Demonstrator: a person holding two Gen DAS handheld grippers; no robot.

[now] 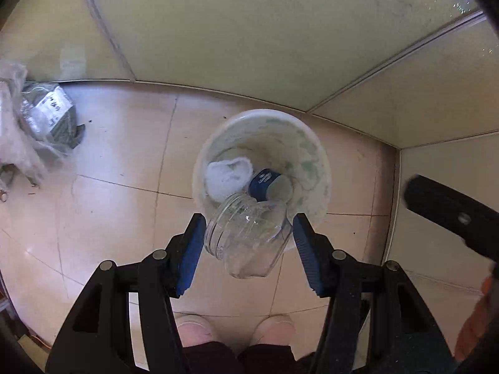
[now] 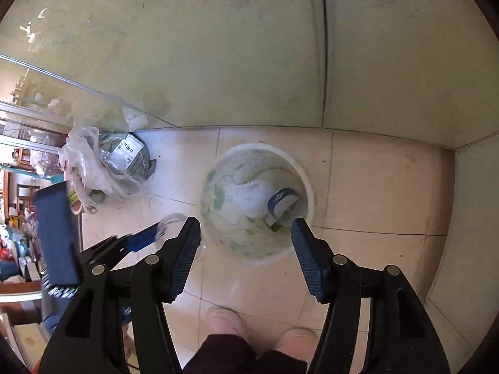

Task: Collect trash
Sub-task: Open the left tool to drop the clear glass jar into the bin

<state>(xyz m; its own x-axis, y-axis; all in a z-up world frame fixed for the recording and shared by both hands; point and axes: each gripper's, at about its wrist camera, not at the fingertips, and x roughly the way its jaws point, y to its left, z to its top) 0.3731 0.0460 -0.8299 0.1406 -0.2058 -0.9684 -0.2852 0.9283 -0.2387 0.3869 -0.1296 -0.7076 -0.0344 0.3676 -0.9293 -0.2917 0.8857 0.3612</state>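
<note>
Two open claws: the left gripper [image 1: 249,243] spread wide, clear jar [image 1: 248,237] loose between its pads over the bin [image 1: 312,143] rim (could clip it, bounce out); right gripper [image 2: 246,255] empty.

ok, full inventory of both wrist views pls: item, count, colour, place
clear plastic jar: 1, transparent, tilted between the open left fingers above the bin rim; contact with the pads unclear
white round bin: 1, white with green-stained inside, on the tiled floor near the wall corner
white crumpled tissue: 1, white, inside the bin
blue-labelled can: 1, blue and grey, inside the bin beside the tissue
clear plastic bag with grey packet: 1, clear and grey, on the floor by the wall, left of the bin
pink slippers: 2, pink, person's feet, bottom of view
left gripper: 1, black with blue pads, open
right gripper: 1, black with blue pads, open, empty, over the bin
</note>
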